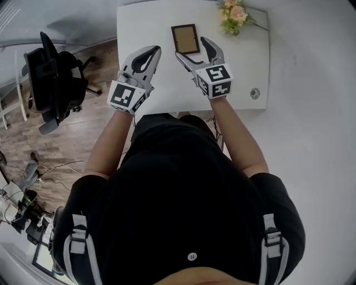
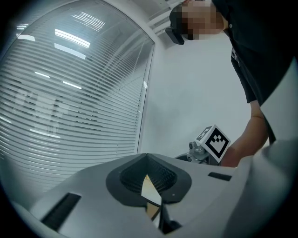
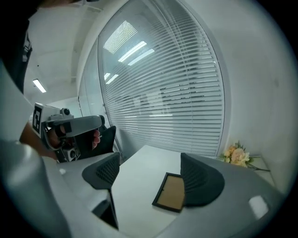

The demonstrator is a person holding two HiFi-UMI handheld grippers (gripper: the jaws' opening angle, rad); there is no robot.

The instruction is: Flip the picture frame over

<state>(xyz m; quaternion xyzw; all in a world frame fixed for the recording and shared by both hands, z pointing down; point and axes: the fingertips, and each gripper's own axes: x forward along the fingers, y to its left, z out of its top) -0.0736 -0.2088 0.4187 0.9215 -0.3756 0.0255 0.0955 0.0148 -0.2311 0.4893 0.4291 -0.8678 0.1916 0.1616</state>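
A small picture frame [image 1: 184, 38] with a dark border and a brown panel lies flat on the white table [image 1: 144, 22], toward its far side. My right gripper [image 1: 192, 48] is open just in front of the frame's near edge and holds nothing. In the right gripper view the frame [image 3: 171, 191] lies past the right pad [image 3: 201, 182], partly hidden by it. My left gripper [image 1: 151, 54] hovers over the table to the left of the frame, its jaws shut together with nothing in them. The left gripper view faces up at window blinds, with the pads [image 2: 153, 173] pressed together.
A bunch of artificial flowers [image 1: 236, 14] lies at the table's far right corner, also in the right gripper view [image 3: 237, 155]. A black office chair [image 1: 53, 78] stands on the wood floor to the left. A round grommet [image 1: 255, 93] sits near the table's right edge.
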